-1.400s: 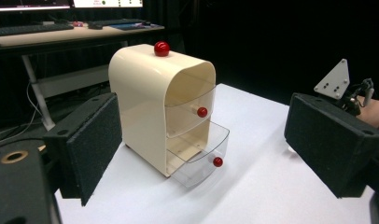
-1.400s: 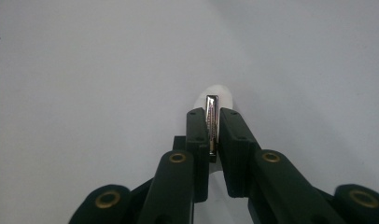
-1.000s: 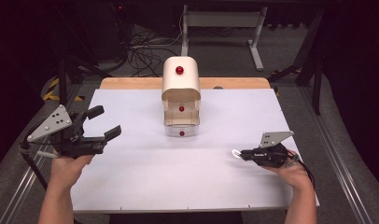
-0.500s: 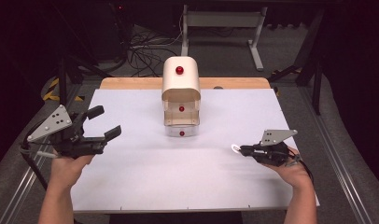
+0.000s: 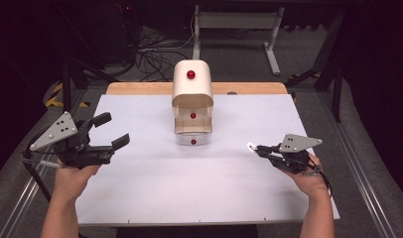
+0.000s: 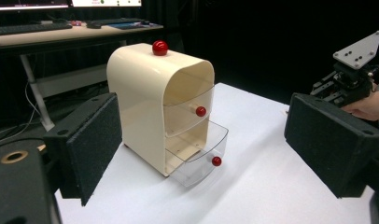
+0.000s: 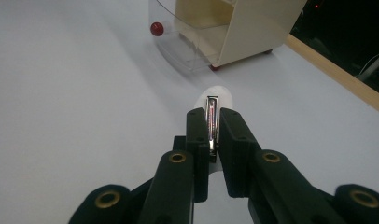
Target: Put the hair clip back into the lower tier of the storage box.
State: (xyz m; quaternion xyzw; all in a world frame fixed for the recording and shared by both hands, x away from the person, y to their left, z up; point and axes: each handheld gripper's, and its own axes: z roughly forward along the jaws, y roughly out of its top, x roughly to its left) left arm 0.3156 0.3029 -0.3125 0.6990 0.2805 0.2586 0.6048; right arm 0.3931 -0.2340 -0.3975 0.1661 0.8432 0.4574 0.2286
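A cream drawer cabinet with red knobs stands at the back middle of the white table. Its clear lower drawer is pulled out; the upper one is in. My left gripper hovers open at the table's left edge, and its view frames the cabinet and the open drawer between its pads. My right gripper, right of the drawer, is shut on a small white and metal object. In the right gripper view the thin metal piece stands clamped between the jaws, pointing toward the drawer.
A wooden strip runs along the table's far edge. Beyond it are cables on the floor and a desk frame. Metal rails flank the table. The right hand's gripper appears at the right of the left gripper view.
My right gripper has risen a little off the table with the small object still clamped. The left gripper and the cabinet have not moved.
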